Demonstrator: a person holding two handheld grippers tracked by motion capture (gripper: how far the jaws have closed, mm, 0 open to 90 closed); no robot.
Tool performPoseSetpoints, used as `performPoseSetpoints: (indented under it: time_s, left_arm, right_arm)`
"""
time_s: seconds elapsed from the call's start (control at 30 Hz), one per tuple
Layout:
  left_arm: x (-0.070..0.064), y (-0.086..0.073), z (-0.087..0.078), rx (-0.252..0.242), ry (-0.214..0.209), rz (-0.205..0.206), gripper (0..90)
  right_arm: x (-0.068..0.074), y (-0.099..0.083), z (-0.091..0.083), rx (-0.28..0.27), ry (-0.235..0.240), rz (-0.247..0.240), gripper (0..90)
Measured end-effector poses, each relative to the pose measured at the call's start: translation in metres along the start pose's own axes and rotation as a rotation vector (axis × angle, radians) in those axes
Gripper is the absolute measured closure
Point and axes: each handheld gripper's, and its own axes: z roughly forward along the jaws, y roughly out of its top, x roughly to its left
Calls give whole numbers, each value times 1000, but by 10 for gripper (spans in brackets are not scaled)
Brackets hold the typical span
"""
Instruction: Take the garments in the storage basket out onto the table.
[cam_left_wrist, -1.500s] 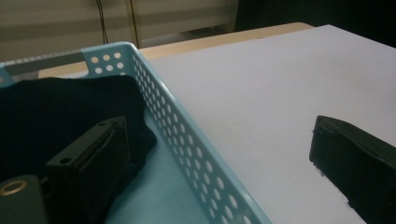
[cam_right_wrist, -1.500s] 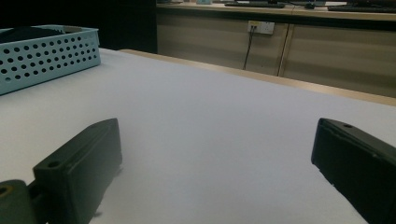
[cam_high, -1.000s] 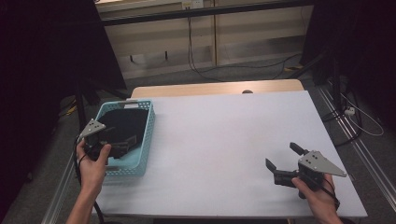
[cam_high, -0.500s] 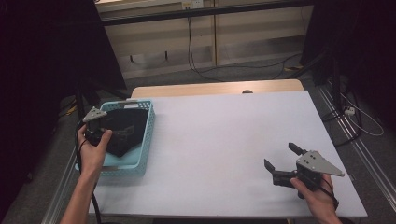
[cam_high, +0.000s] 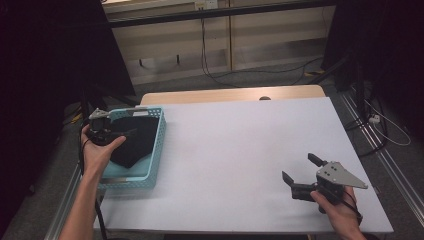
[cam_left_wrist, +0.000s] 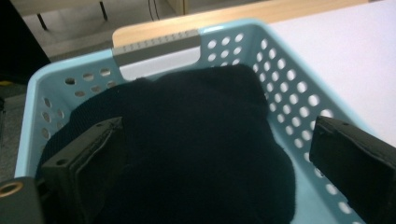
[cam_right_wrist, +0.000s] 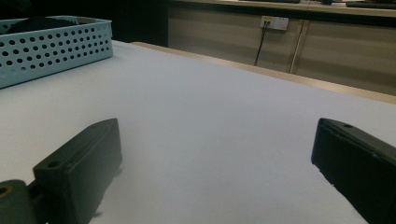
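- High view: from above the person's edge, facing forward and down over the whole worktop (cam_high: 240, 150).
- Left gripper view: close, looking down into the blue basket (cam_left_wrist: 289, 88).
- Right gripper view: low, skimming the worktop (cam_right_wrist: 210, 116); shares the basket (cam_right_wrist: 51, 46) with both others.

The basket (cam_high: 152, 150) serves as the landmark. It stands on the bench (cam_high: 240, 150), at the bench's left edge. A folded cloth (cam_high: 134, 140) lies inside the basket and covers most of its floor. The left tool (cam_high: 120, 134) is positioned above the basket's left rim and reaches over the cloth; in the left gripper view the cloth (cam_left_wrist: 187, 140) lies between its two spread jaws. The right tool (cam_high: 299, 175) is positioned well to the right of the basket, near the bench's front right corner, just above the bench surface.
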Motion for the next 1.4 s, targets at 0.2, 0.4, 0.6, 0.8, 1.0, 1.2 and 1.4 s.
performPoseSetpoints:
  time_s: [0.2, 0.4, 0.6, 0.8, 1.0, 1.2, 1.4]
  left_arm:
    - [7, -1, 12, 52, 29, 13, 44]
    - [11, -6, 21, 113, 31, 19, 36]
    - [14, -9, 26, 148, 49, 21, 32]
    - [16, -10, 30, 155, 72, 18, 0]
    - [10, -9, 38, 268, 16, 26, 0]
    - [5, -9, 39, 323, -94, 13, 0]
    - [1, -14, 50, 316, -21, 43, 0]
  right_arm:
    - [0, 0, 0, 2, 2, -1, 14]
    - [1, 0, 0, 5, 10, -4, 14]
    - [1, -1, 0, 11, 14, -6, 15]
    - [1, -1, 1, 13, 18, -6, 15]
    - [2, -1, 1, 13, 18, -9, 15]
    - [2, -1, 1, 15, 20, -11, 16]
    - [3, -1, 1, 16, 27, -13, 16]
